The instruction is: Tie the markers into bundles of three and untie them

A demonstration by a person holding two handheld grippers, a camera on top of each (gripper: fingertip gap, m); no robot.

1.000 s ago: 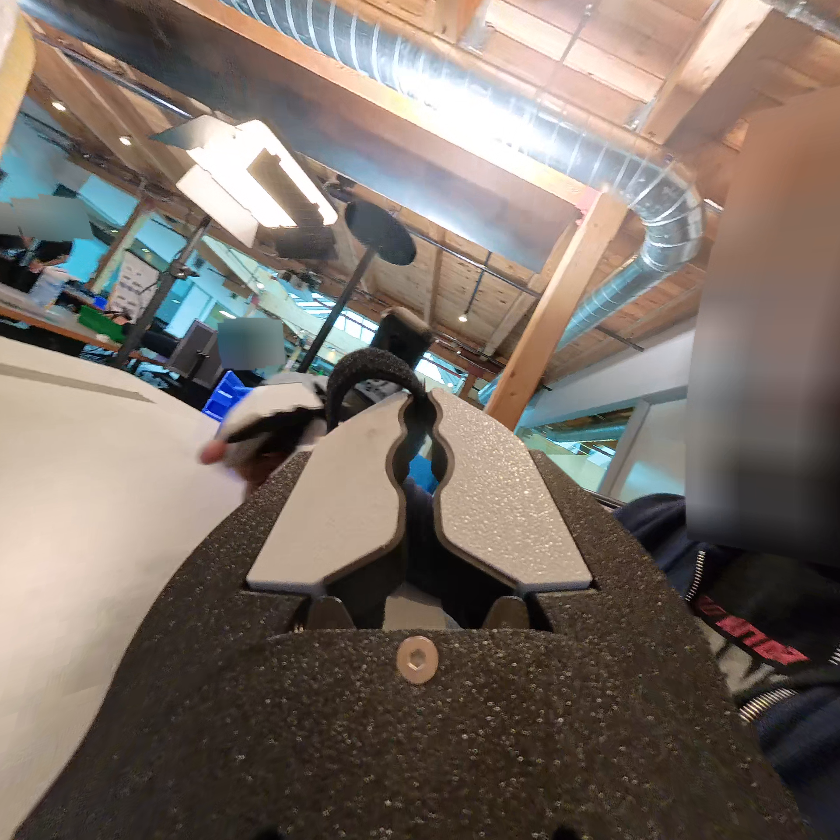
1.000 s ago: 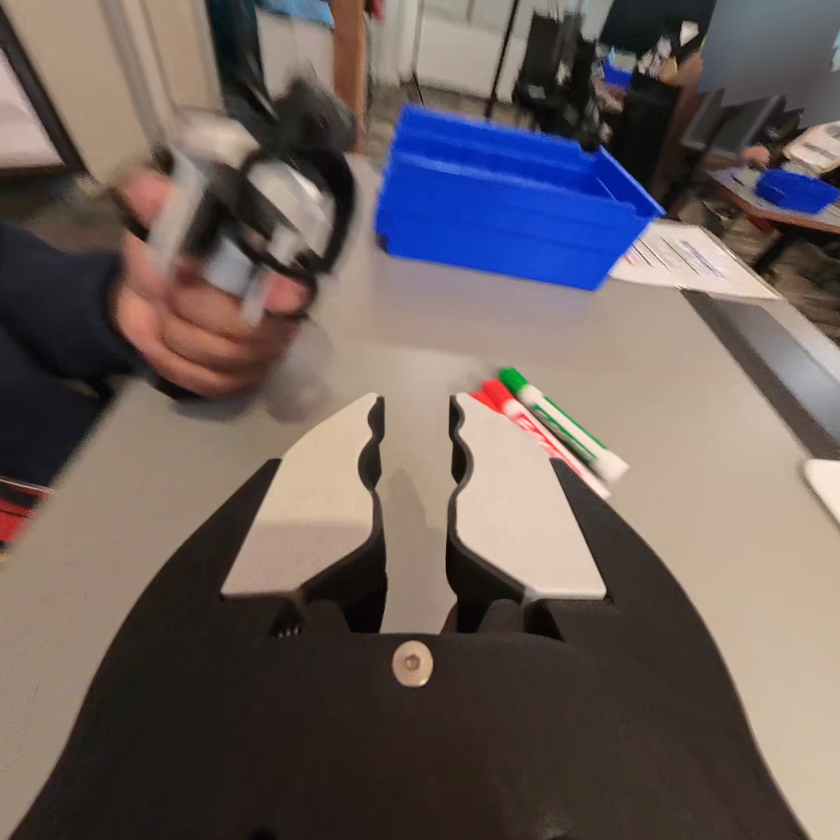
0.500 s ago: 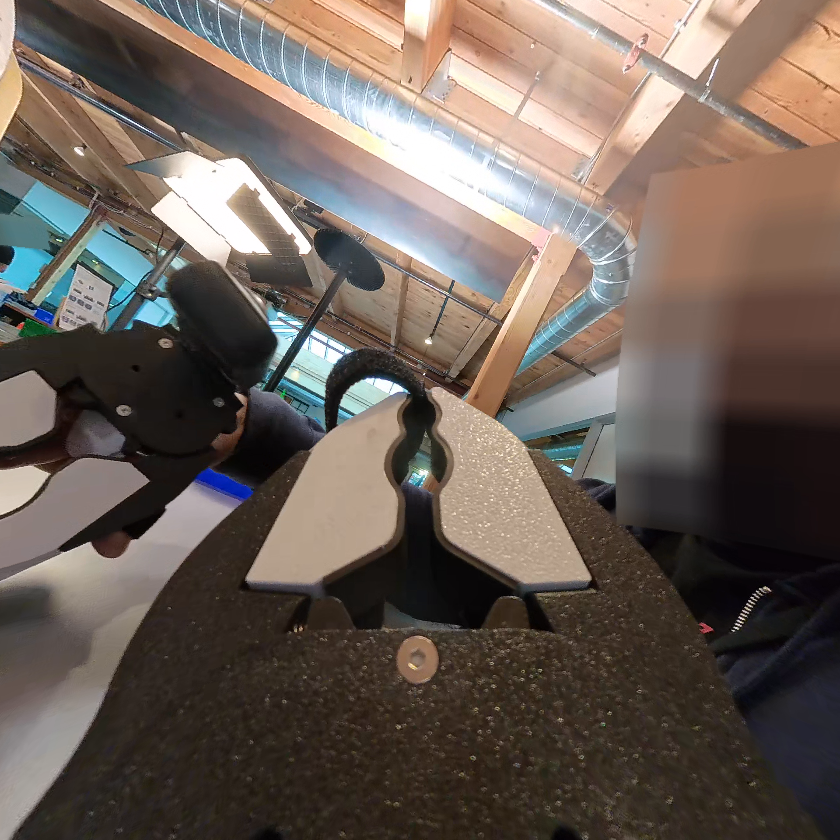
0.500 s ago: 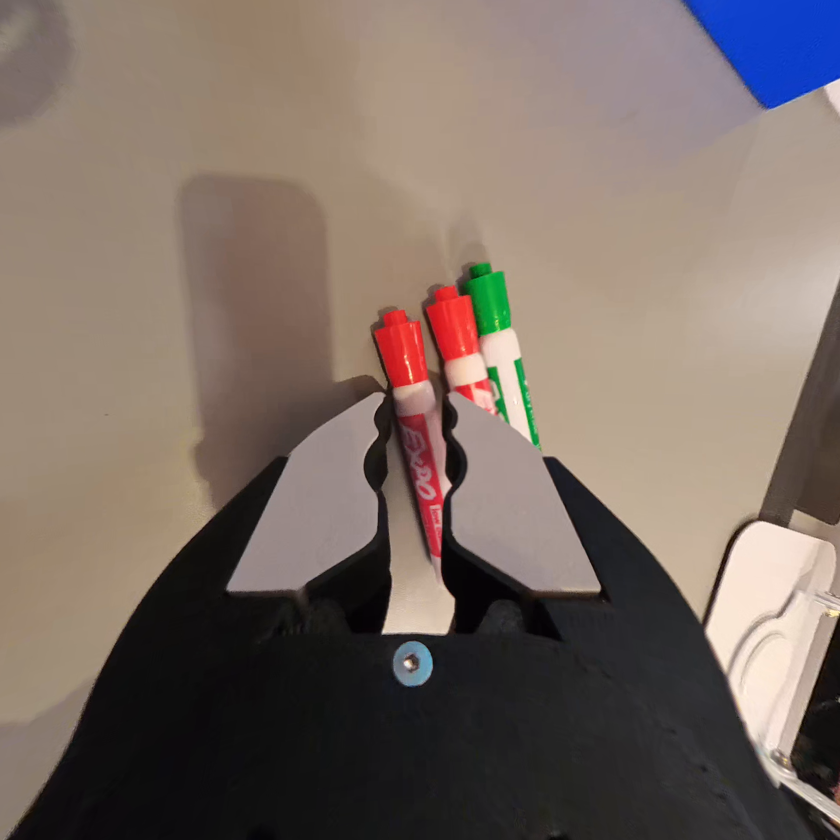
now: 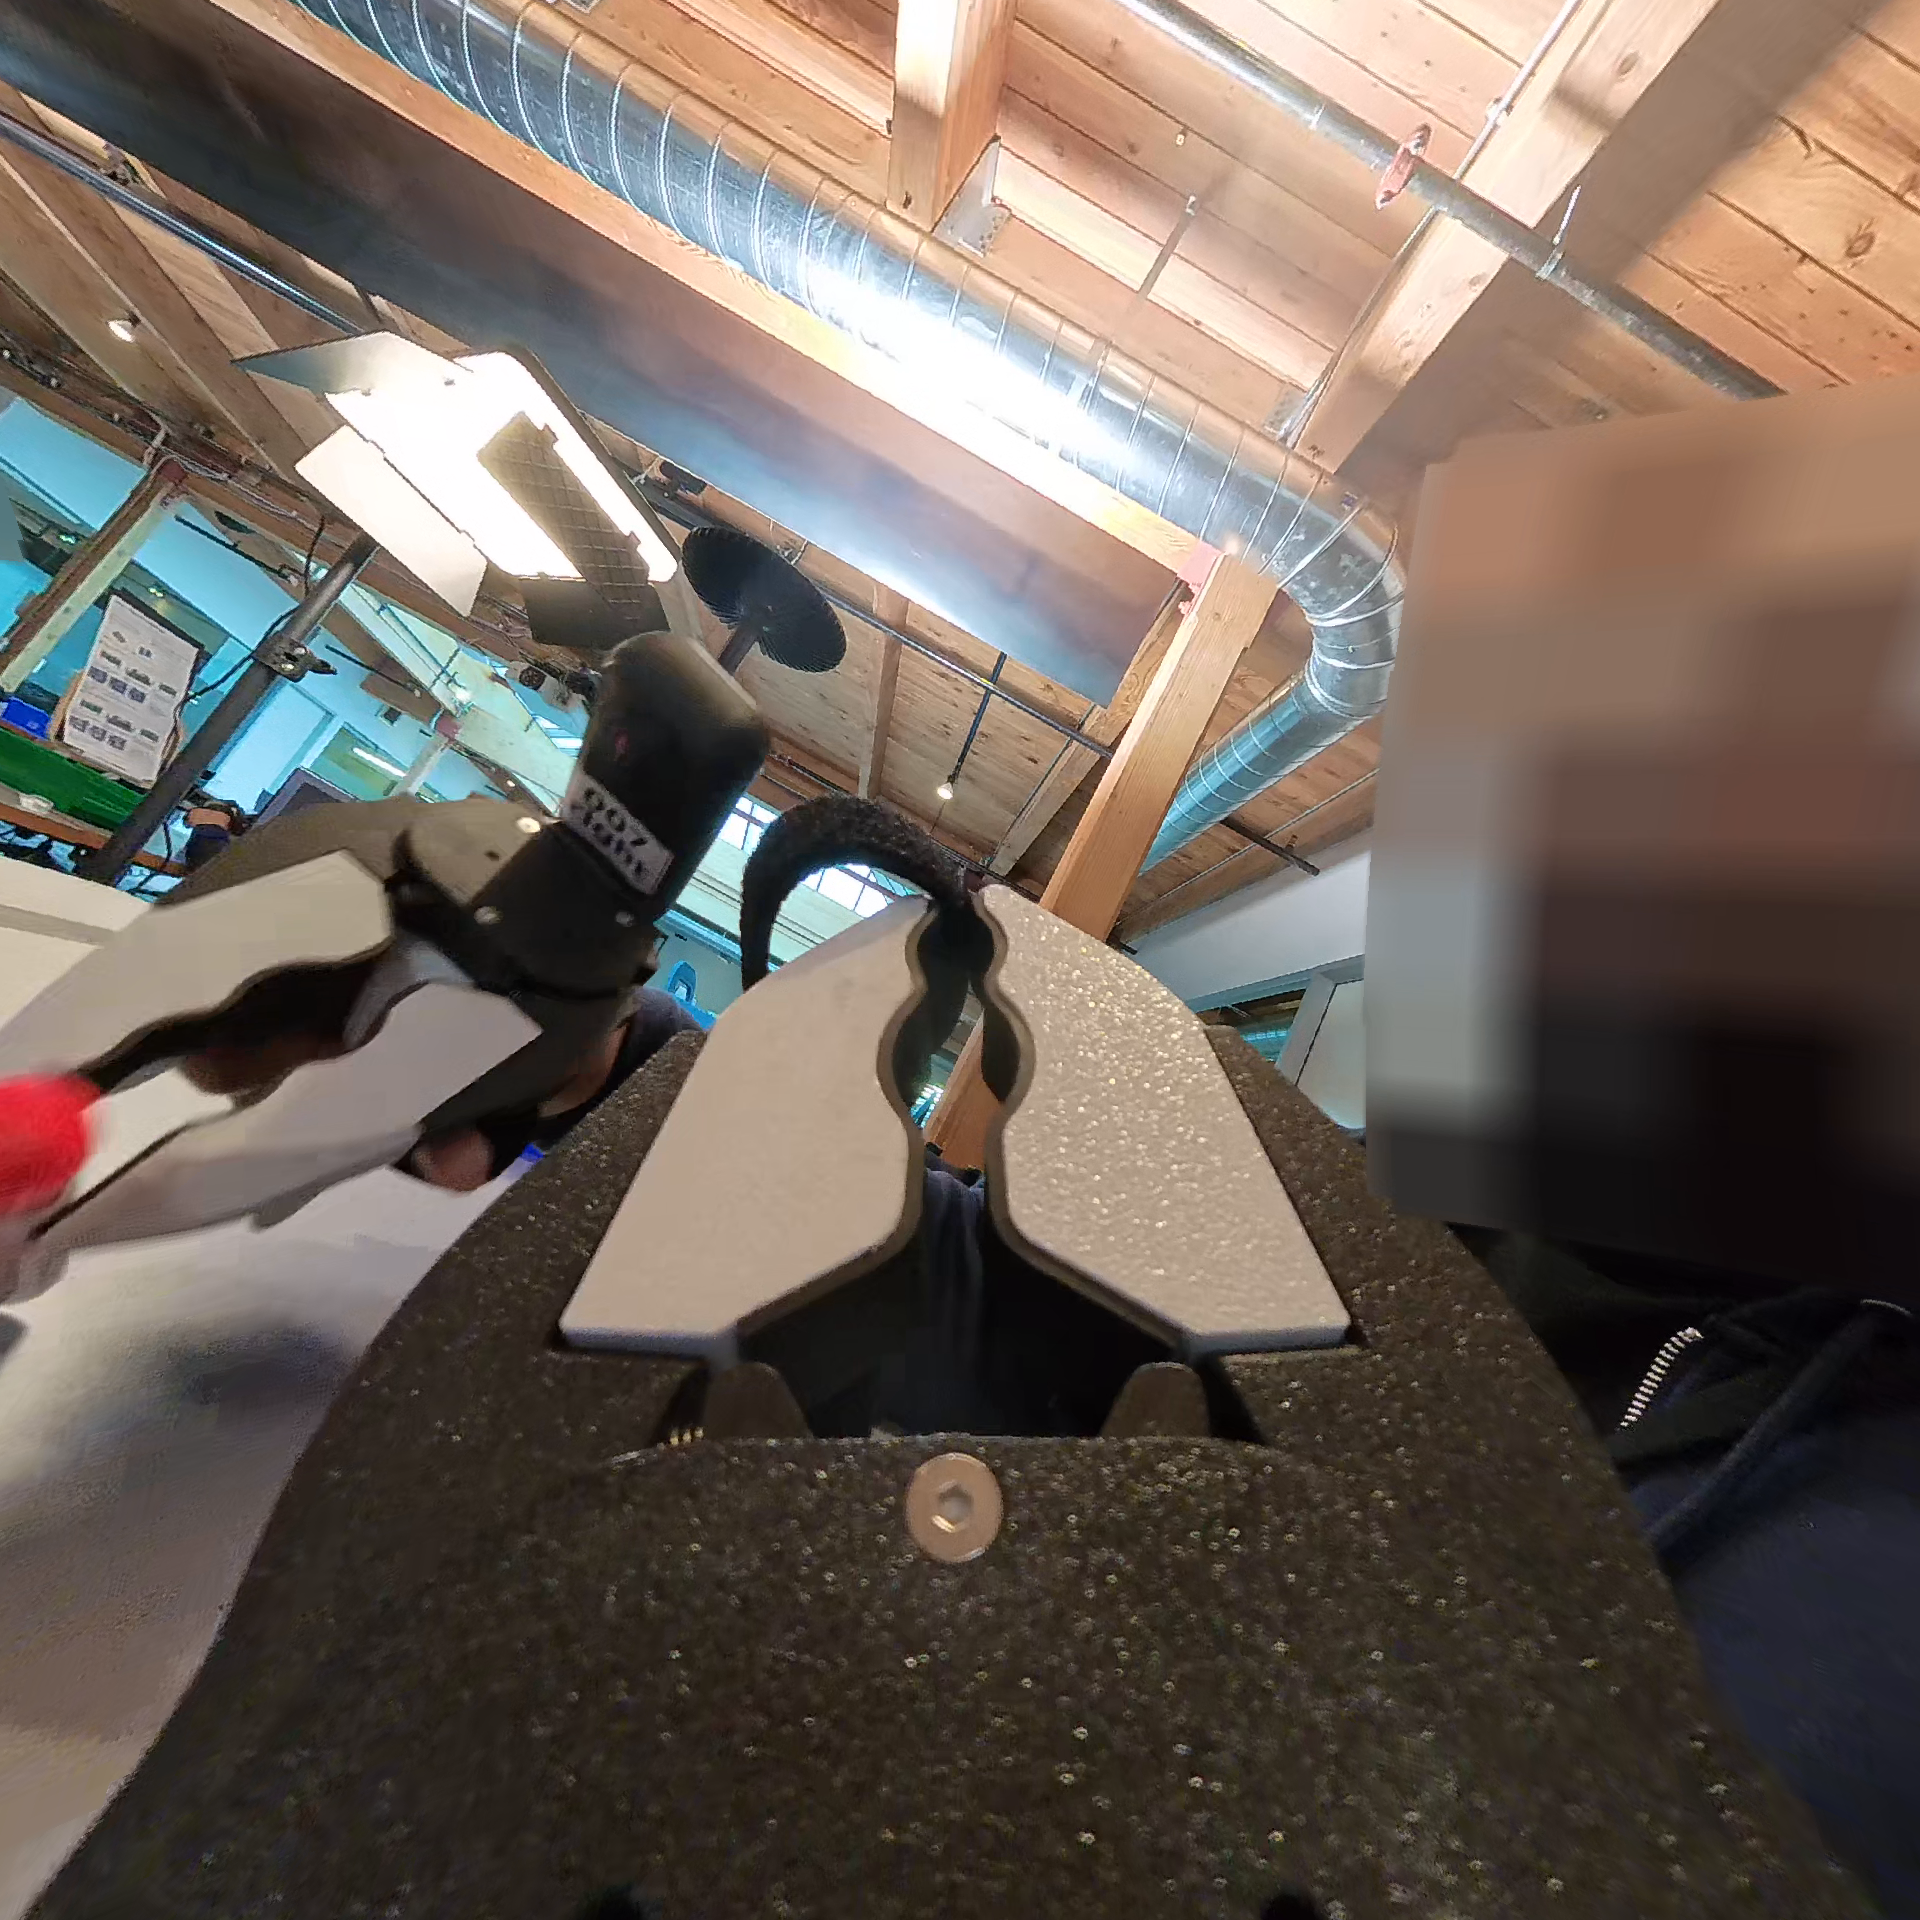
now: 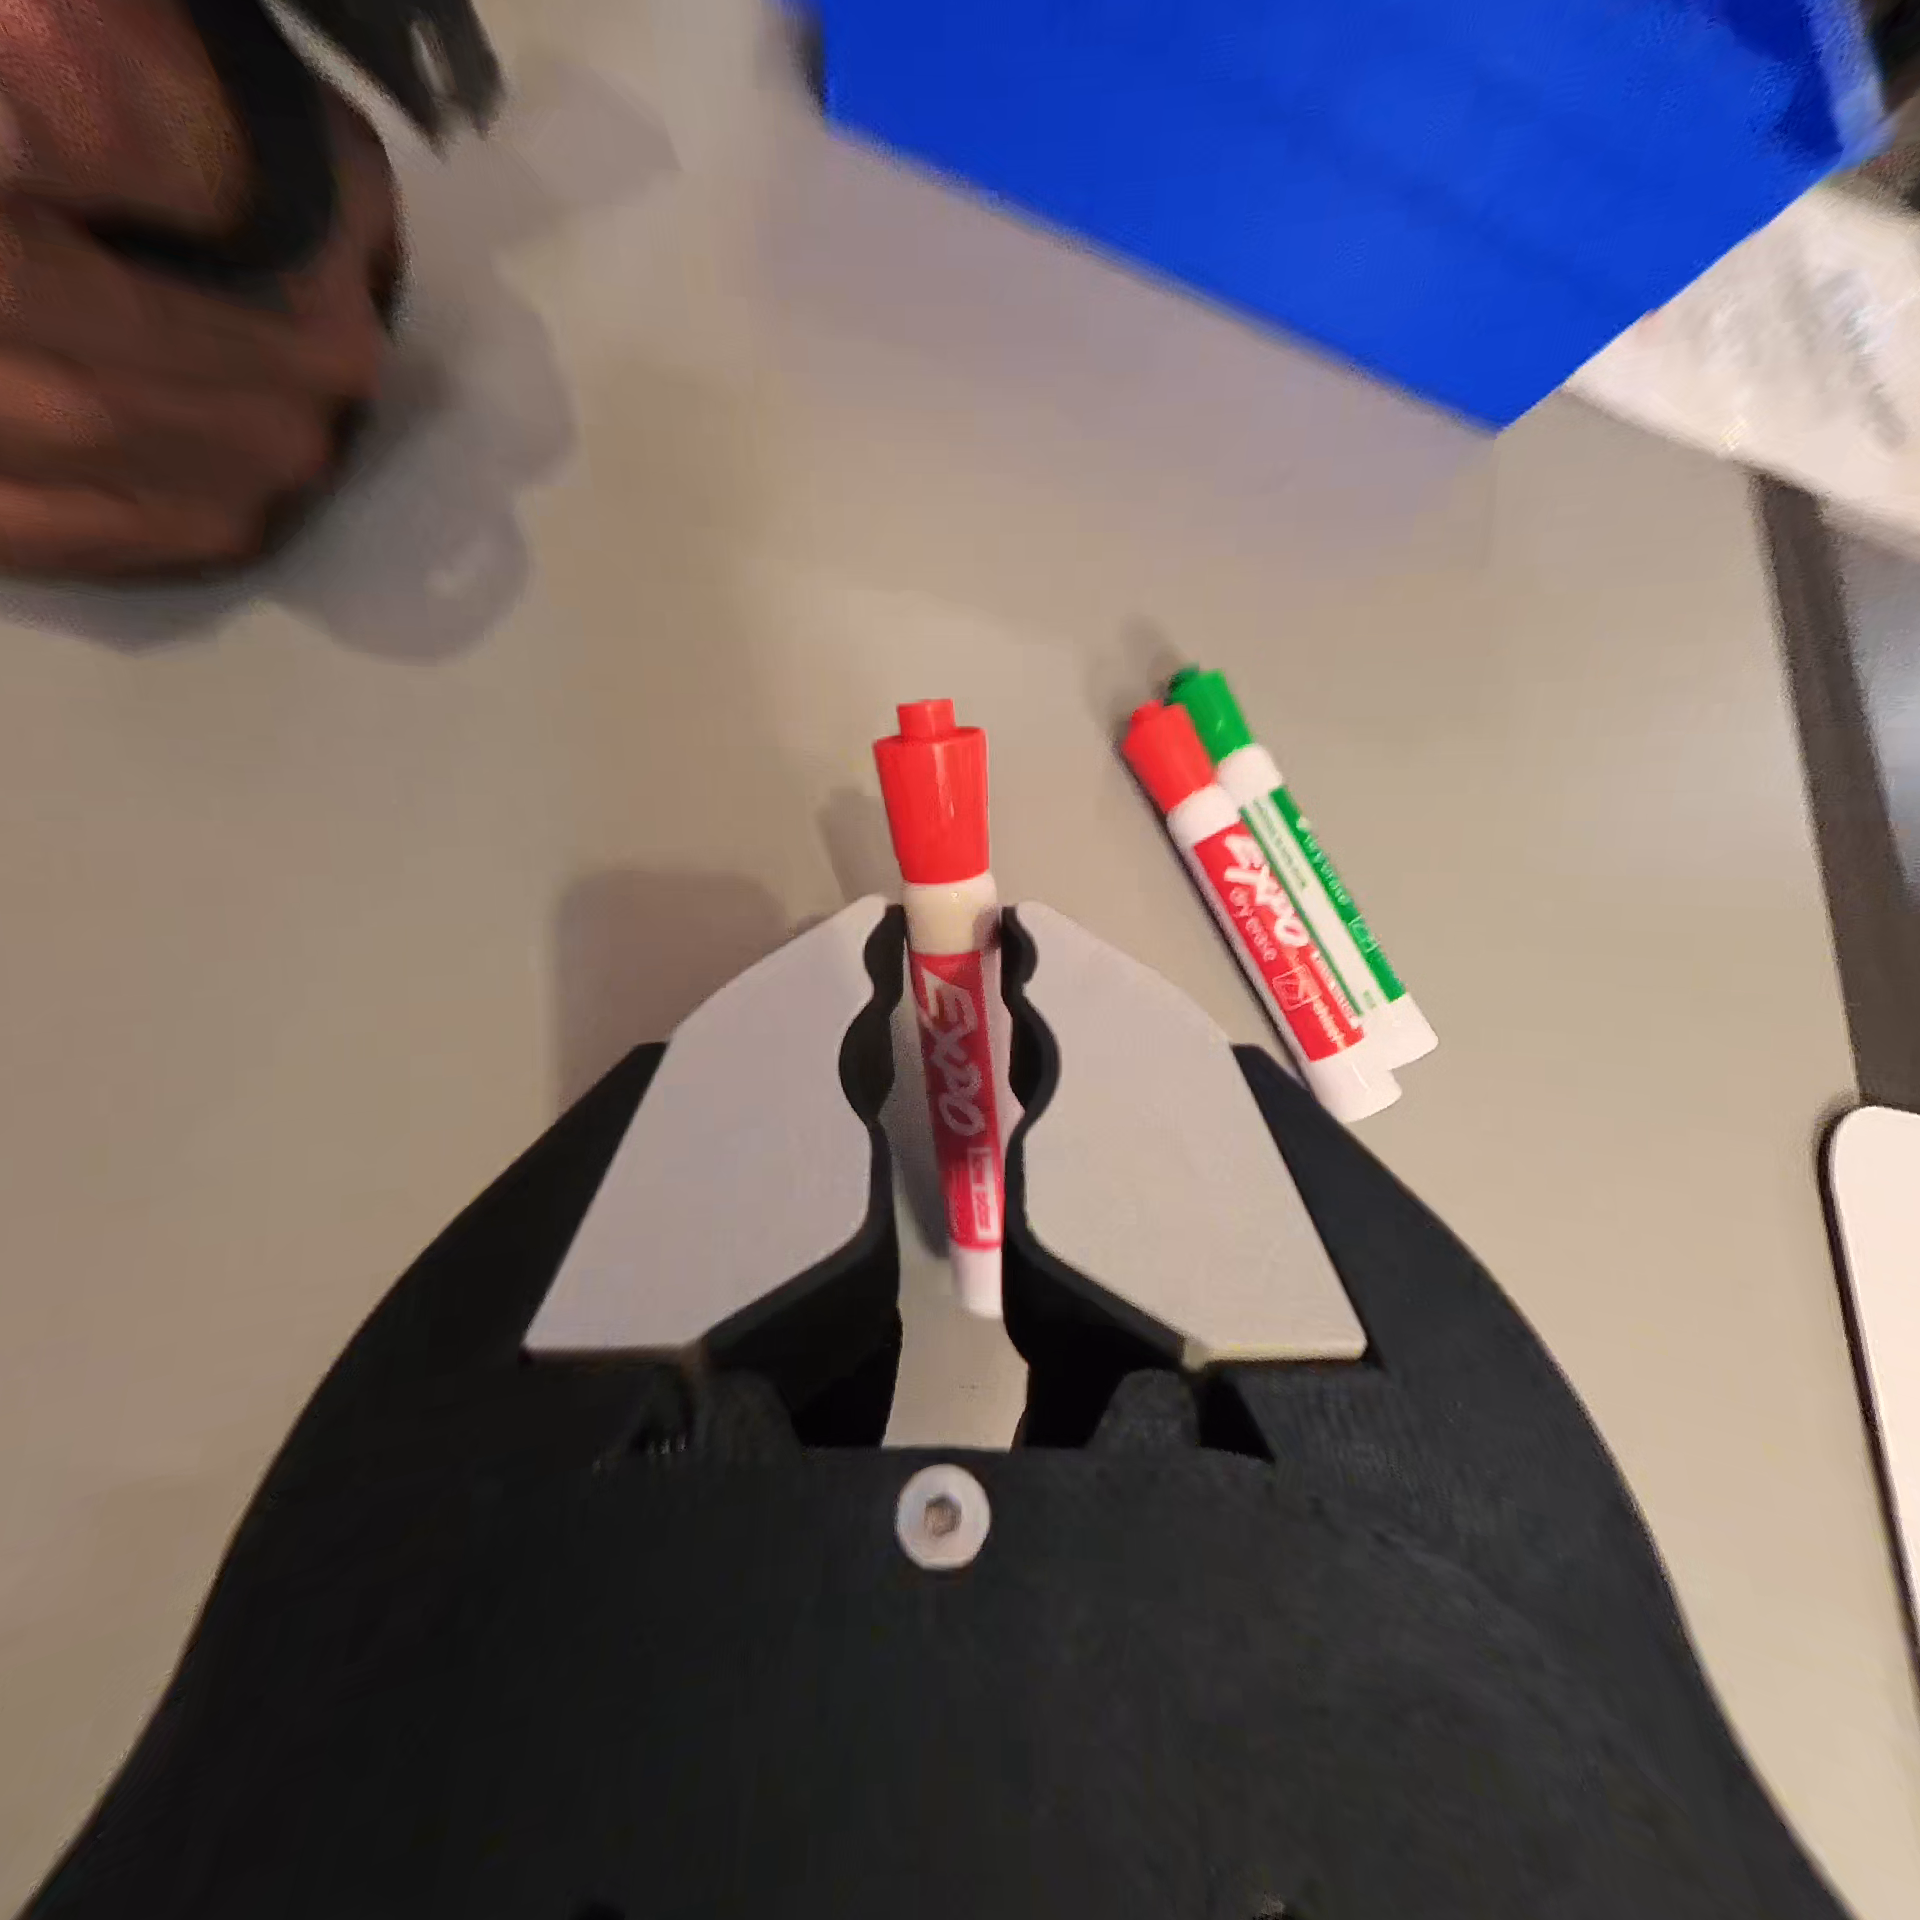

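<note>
Plain grey surface (image 6: 727, 623); my right claw (image 6: 948, 920) pinches a light, slick red-capped plastic marker (image 6: 940, 935) mid-barrel, my left claw (image 5: 951, 914) clamps a floppy black fuzzy strap (image 5: 831, 831).

Red cap, white collar, red-and-white barrel on held marker (image 6: 943, 997). Second marker (image 6: 1247, 904) red-capped, white-bodied with red label; third marker (image 6: 1299, 852) green-capped, white with green label. Bin (image 6: 1299, 177) solid blue. Surface (image 6: 675, 675) plain light grey. Strap (image 5: 831, 831) black, fuzzy. Right gripper (image 6: 945, 920): pale grey fingers, black body.
</note>
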